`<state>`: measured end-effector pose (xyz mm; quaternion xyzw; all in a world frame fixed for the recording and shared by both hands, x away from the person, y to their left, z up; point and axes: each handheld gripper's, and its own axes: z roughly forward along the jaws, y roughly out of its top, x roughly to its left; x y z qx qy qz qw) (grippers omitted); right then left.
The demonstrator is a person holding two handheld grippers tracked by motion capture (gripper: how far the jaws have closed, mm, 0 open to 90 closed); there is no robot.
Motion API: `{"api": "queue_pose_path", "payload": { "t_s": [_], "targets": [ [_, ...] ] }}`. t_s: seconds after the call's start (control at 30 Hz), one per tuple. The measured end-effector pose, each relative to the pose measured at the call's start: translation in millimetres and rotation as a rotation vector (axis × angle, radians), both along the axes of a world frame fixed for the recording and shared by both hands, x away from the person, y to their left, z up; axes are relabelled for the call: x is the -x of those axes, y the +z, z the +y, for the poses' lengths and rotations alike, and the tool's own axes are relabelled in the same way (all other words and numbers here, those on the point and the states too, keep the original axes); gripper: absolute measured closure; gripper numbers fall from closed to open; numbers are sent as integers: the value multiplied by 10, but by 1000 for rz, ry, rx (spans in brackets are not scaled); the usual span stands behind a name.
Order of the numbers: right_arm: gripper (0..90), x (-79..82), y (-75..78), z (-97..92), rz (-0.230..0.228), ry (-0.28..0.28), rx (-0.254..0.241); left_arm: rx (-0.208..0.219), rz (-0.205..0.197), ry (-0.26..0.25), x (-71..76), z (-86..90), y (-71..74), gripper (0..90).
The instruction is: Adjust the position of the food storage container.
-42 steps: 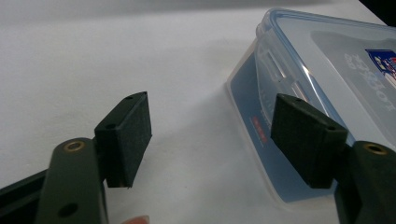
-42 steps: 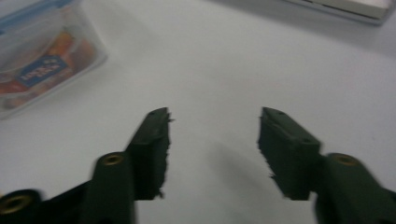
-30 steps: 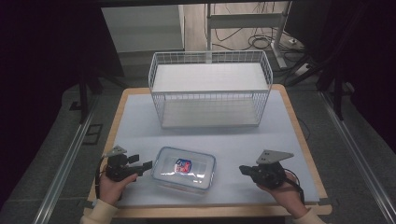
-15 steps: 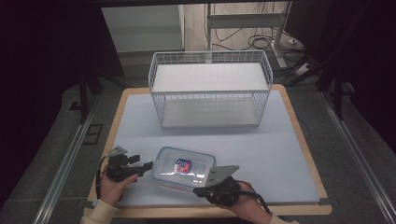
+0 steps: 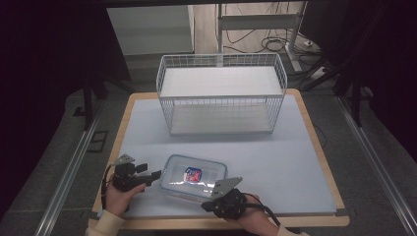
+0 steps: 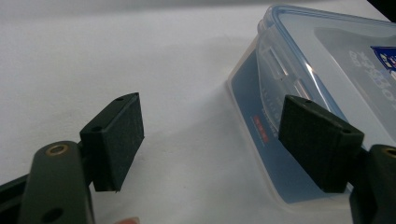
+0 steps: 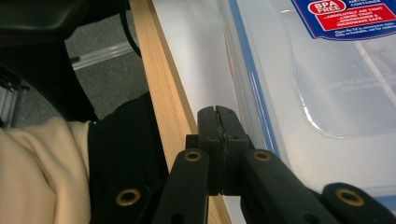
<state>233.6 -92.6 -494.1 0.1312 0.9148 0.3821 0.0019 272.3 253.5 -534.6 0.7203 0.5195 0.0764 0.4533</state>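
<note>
One white wire basket (image 5: 221, 93) stands at the table's (image 5: 295, 162) far side. Nearer the person lies a clear lidded food container (image 5: 194, 178). Left gripper (image 5: 145, 177), jaws spread, reaches its left end; right gripper (image 5: 210, 206), jaws clenched empty, seems beside its near edge.

Left gripper (image 6: 210, 135) was held low in the left hand (image 5: 118, 195), jaws spread wide apart, pads (image 6: 116, 140) facing each other. Right gripper (image 7: 218, 116), gripped by the right hand (image 5: 251, 219), had jaws pressed together, nothing between them.
</note>
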Motion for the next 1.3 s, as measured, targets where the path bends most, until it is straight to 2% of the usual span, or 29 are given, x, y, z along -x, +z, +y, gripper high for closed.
{"api": "queue_pose_path", "payload": {
  "t_s": [0.17,0.37,0.43,0.5,0.73,0.87,0.93,0.97,1.03,1.1,1.13,1.17,1.2,1.23,1.27,1.3],
  "targets": [
    [900,-41,1,-44,-10,-12,5,-1,3,-8,-3,-7,-5,217],
    [900,-132,3,-134,-14,-53,4,-1,0,-7,-2,-1,-5,217],
    [900,-187,-7,-191,-25,-82,9,-3,0,-7,-6,-1,-10,217],
    [900,-225,-15,-226,-12,-93,-3,-3,2,-9,-7,-7,-11,217],
    [900,-273,-10,-265,-31,-117,5,-3,1,-11,-3,-12,-10,217],
    [900,-281,-22,-288,-25,-126,-3,-5,2,-11,-4,-13,-11,217],
    [900,-279,-13,-313,-13,-119,-22,-6,3,-11,-5,-12,-12,217],
    [900,-265,45,-373,-14,-126,-51,-4,3,-9,-2,-3,-7,218],
    [900,-257,88,-424,-26,-134,-61,0,3,-9,0,1,-4,219],
    [900,-256,220,-659,-53,-194,-99,9,1,-7,10,15,11,253],
    [900,-256,220,-659,-53,-194,-99,9,1,-7,10,15,11,284],
    [900,-293,265,-846,-72,-250,-108,21,8,-3,19,23,30,328],
    [900,-293,265,-846,-72,-250,-108,21,8,-3,19,23,30,378],
    [900,-350,262,-1032,-86,-317,-102,26,8,-10,29,30,49,462],
    [900,-350,262,-1032,-86,-317,-102,26,8,-10,29,30,49,525],
    [900,-420,203,-1214,-89,-383,-93,30,8,-34,43,29,73,610]
  ]
}}
